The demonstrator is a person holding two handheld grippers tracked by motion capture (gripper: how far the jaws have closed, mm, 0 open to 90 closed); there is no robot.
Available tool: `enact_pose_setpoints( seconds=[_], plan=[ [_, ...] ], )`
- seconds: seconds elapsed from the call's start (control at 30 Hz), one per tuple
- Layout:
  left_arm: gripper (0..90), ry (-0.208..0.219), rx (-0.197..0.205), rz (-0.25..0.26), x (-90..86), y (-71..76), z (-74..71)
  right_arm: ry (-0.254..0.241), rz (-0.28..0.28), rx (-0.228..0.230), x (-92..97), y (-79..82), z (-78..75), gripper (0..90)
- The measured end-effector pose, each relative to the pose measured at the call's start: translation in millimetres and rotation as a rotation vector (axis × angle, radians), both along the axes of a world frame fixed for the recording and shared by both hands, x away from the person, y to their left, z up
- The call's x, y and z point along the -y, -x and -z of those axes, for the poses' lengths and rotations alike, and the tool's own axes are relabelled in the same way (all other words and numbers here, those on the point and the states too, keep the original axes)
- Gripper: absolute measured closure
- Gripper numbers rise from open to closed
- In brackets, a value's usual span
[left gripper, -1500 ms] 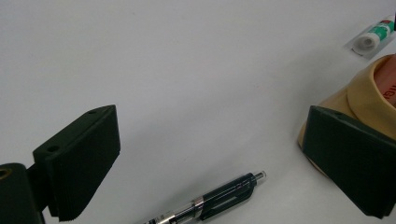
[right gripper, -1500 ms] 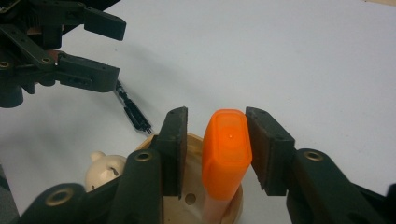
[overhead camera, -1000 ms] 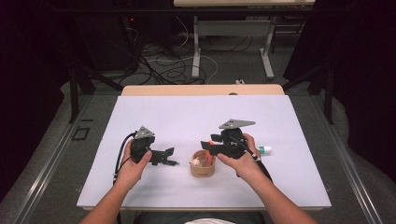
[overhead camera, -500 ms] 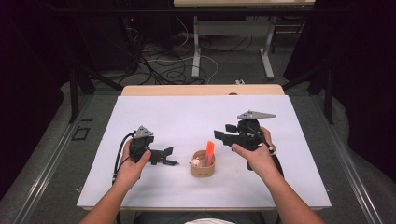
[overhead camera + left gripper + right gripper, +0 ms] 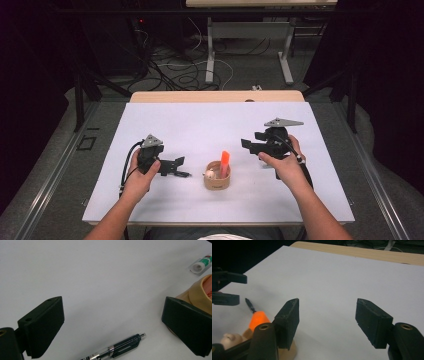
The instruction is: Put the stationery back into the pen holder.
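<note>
A white desk [image 5: 200, 125] stands before a dark room strewn with cables. At lower centre of the high view, the tan cup [image 5: 217, 176] holds an upright orange marker [image 5: 225, 161]. The right tongs [image 5: 250, 145], just right of it, have just been opening with nothing between them; the left tongs [image 5: 179, 167] at lower left stand apart above a black pen [image 5: 117, 348].

My left hand-held gripper [image 5: 175, 167]: matte black body, grey three-cornered plate on top, black cable looping from its rear; broad flat pads [image 5: 43, 326] with ribbed faces and small screw holes. My right hand-held gripper [image 5: 251, 145]: same black build, larger grey plate, brass-coloured pivot bushings. Forearms bare, no sleeves.
</note>
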State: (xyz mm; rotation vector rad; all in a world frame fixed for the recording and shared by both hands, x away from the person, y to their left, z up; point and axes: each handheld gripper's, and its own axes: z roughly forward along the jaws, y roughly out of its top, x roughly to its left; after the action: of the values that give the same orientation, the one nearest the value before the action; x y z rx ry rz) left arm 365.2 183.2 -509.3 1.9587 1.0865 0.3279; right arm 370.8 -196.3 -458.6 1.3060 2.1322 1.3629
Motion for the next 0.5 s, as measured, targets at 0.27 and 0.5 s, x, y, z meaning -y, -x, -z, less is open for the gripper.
enact_pose_setpoints(
  seconds=[0.27, 0.5],
  plan=[
    [4.5, -0.001, -0.002, 0.005, -2.0, -0.9, 0.5, 0.069, 0.02, -0.006, 20.5, -9.1, 18.4, 32.9],
    [4.5, 0.0, 0.005, 0.005, -3.3, -1.7, 0.7, 0.134, 0.016, -0.008, 37.1, -14.2, 33.8, 32.4]
  ],
)
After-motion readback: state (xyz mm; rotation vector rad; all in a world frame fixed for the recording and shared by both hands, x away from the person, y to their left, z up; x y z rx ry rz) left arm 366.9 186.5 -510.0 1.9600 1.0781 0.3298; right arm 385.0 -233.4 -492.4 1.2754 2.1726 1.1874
